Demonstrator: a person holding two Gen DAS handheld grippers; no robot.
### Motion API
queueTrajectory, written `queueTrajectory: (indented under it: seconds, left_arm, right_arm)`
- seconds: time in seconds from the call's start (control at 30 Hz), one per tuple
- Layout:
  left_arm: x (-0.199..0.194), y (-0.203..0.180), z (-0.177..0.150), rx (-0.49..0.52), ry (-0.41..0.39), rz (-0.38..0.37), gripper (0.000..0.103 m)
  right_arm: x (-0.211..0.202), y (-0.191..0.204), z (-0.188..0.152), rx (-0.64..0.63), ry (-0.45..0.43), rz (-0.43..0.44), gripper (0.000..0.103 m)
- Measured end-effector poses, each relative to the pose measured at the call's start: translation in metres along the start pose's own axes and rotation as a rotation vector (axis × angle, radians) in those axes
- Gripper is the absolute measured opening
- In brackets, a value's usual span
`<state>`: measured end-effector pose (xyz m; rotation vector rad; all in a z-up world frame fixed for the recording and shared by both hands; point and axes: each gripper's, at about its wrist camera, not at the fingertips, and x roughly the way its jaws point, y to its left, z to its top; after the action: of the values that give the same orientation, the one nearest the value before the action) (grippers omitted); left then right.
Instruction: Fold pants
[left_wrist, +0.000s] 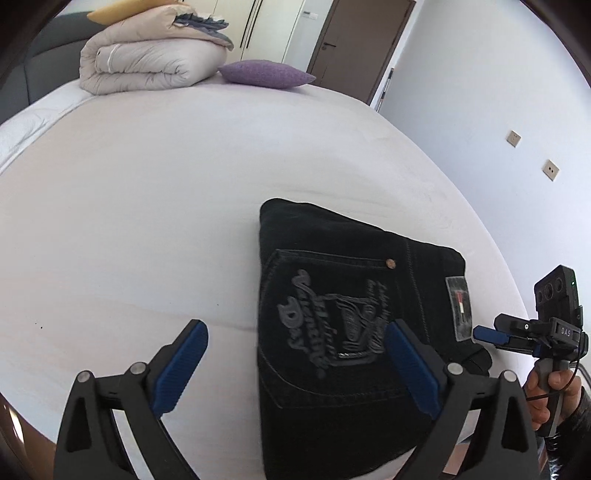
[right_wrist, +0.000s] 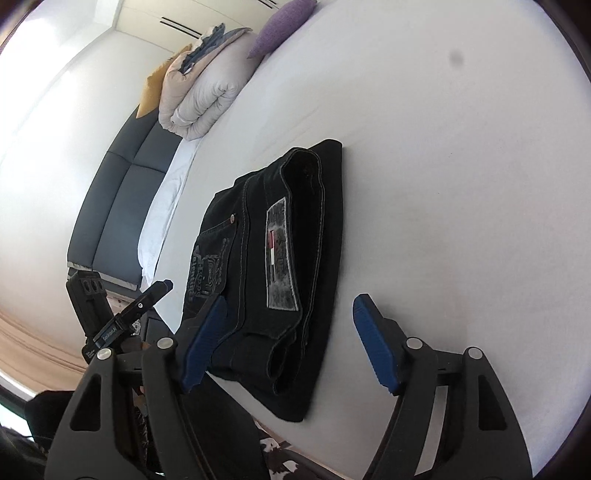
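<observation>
Folded pants (left_wrist: 332, 295) (white bed (left_wrist: 147, 203))

A wide white bed (left_wrist: 147, 206) fills the view. At its far end lies a folded beige duvet (left_wrist: 147, 62), with a yellow pillow (left_wrist: 114, 13) behind it and a purple cushion (left_wrist: 266, 74) just beside it. A brown door (left_wrist: 362, 40) stands behind, and two wall sockets (left_wrist: 550, 170) are on the white wall.

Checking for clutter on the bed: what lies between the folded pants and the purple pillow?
Nothing: in the left wrist view, only bare sheet runs from the pants to the pillow. The folded duvet sits off to the pillow's left.
</observation>
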<state>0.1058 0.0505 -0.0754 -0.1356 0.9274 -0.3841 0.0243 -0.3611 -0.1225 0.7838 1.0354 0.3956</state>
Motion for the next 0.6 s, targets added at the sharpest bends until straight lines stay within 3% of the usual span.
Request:
queueTrajectory:
  seconds: [0.13,0.23,0.3,0.33,0.37,0.4,0.43,0.6]
  left_arm:
    - [0.035,0.028,0.010,-0.039,0.120,-0.050,0.089]
    - [0.063,0.033,0.013,-0.049,0.209,-0.111,0.082]
    - [0.071,0.027,0.016,-0.031,0.228,-0.111,0.082]
    - [0.074,0.023,0.017,-0.018,0.237,-0.112,0.078]
    - [0.075,0.019,0.019,-0.014,0.241,-0.127,0.063]
    - [0.077,0.017,0.020,-0.021,0.246,-0.152,0.055]
    - [0.079,0.015,0.021,-0.024,0.250,-0.152,0.053]
    - [0.079,0.010,0.021,-0.039,0.226,-0.136,0.041]
  right_arm:
    - [0.024,-0.004,0.021,0.056,0.049,-0.017,0.071]
    - [0.042,0.001,0.033,0.060,0.086,-0.032,0.071]
    - [0.053,0.002,0.041,0.079,0.096,-0.027,0.070]
    - [0.057,0.002,0.042,0.082,0.098,-0.025,0.066]
    - [0.061,0.003,0.044,0.081,0.100,-0.036,0.062]
    - [0.065,0.004,0.046,0.077,0.102,-0.049,0.052]
    - [0.070,0.006,0.046,0.072,0.104,-0.065,0.038]
    - [0.069,0.008,0.041,0.038,0.070,-0.067,0.022]
